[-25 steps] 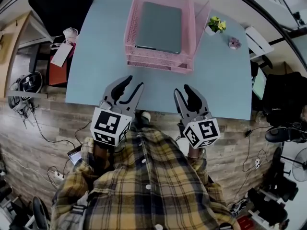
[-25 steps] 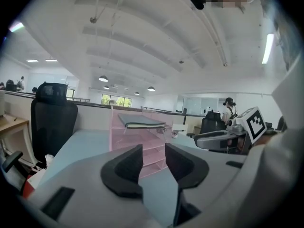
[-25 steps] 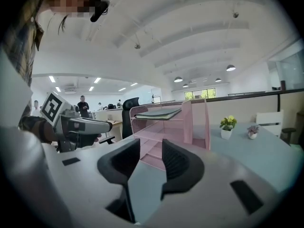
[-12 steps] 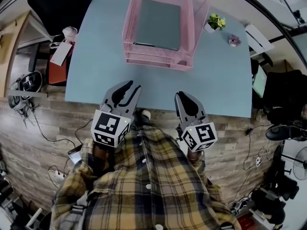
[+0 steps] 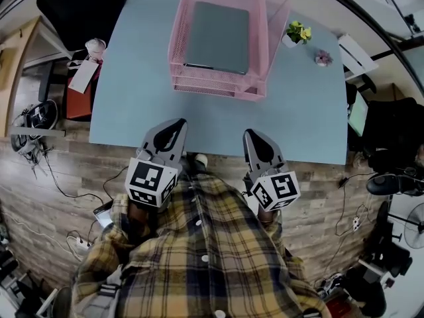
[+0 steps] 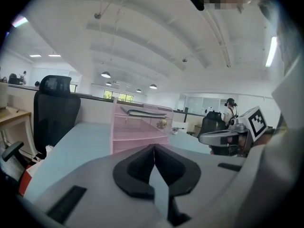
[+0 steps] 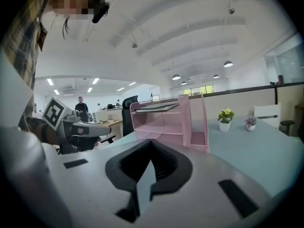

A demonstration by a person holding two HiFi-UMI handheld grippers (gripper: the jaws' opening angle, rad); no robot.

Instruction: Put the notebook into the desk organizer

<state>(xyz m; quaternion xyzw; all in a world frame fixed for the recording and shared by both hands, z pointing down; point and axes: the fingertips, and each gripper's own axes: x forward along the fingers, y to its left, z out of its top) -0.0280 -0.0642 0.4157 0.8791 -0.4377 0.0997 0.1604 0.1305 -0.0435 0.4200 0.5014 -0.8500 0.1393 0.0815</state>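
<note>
A grey notebook (image 5: 217, 37) lies flat in the top tray of the pink mesh desk organizer (image 5: 218, 88) at the far middle of the light blue table (image 5: 132, 98). My left gripper (image 5: 179, 122) hangs shut and empty over the table's near edge. To its right, my right gripper (image 5: 251, 133) is also shut with nothing in it. Both are well short of the organizer. In the left gripper view the closed tips (image 6: 153, 147) point at the organizer (image 6: 137, 134) with the notebook (image 6: 142, 112) on top. The right gripper view shows its tips (image 7: 151, 142) closed before the organizer (image 7: 173, 125) and notebook (image 7: 156, 107).
Two small potted plants (image 5: 298, 34) (image 5: 323, 59) stand at the table's far right. A black office chair (image 5: 79, 5) is at the far left, beside a side desk with papers (image 5: 85, 75). Cables lie on the wood floor (image 5: 53, 177). A person's plaid shirt (image 5: 199, 244) fills the near view.
Both grippers' jaws have gone from open to shut with nothing between them. Both grippers drew back slightly toward the person.
</note>
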